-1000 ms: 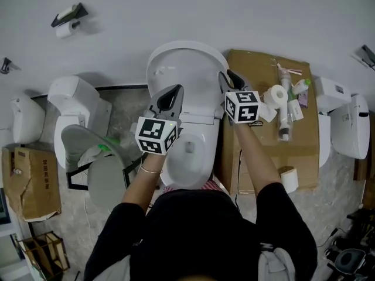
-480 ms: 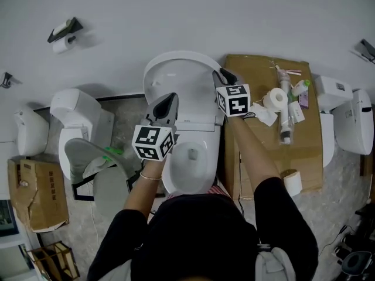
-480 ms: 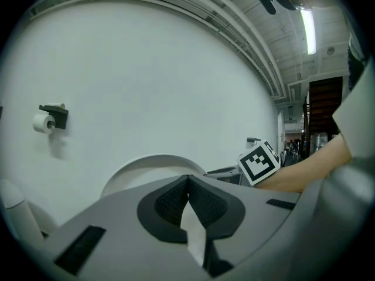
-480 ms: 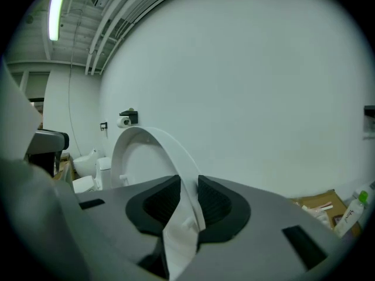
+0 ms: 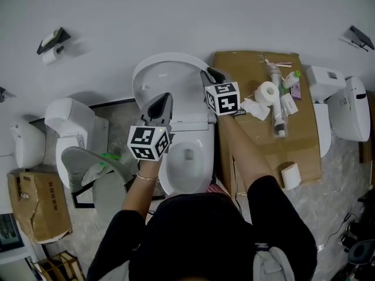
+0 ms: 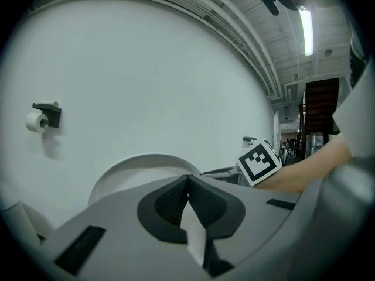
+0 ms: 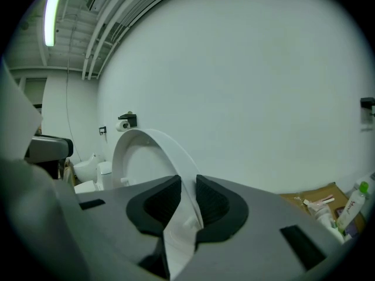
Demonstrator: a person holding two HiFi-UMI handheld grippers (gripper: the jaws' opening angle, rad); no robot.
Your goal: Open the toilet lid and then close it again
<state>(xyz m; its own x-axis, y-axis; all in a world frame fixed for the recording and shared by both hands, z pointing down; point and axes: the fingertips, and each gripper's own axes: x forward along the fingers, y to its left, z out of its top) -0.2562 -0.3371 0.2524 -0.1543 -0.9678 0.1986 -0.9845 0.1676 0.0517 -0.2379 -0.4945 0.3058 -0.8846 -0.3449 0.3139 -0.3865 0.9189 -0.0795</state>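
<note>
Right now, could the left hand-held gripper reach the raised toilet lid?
Probably yes: the left hand-held gripper sits just before the toilet lid, nothing between them, though its jaws are together.

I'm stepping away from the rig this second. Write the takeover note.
Left gripper: shut, holding nothing, just in front of the raised toilet lid.
Right gripper: shut on the lid's right edge.
The lid stands up towards the wall, and the bowl is uncovered.
Done: the lid is open.
Left: lower the lid onto the bowl, then let go.
</note>
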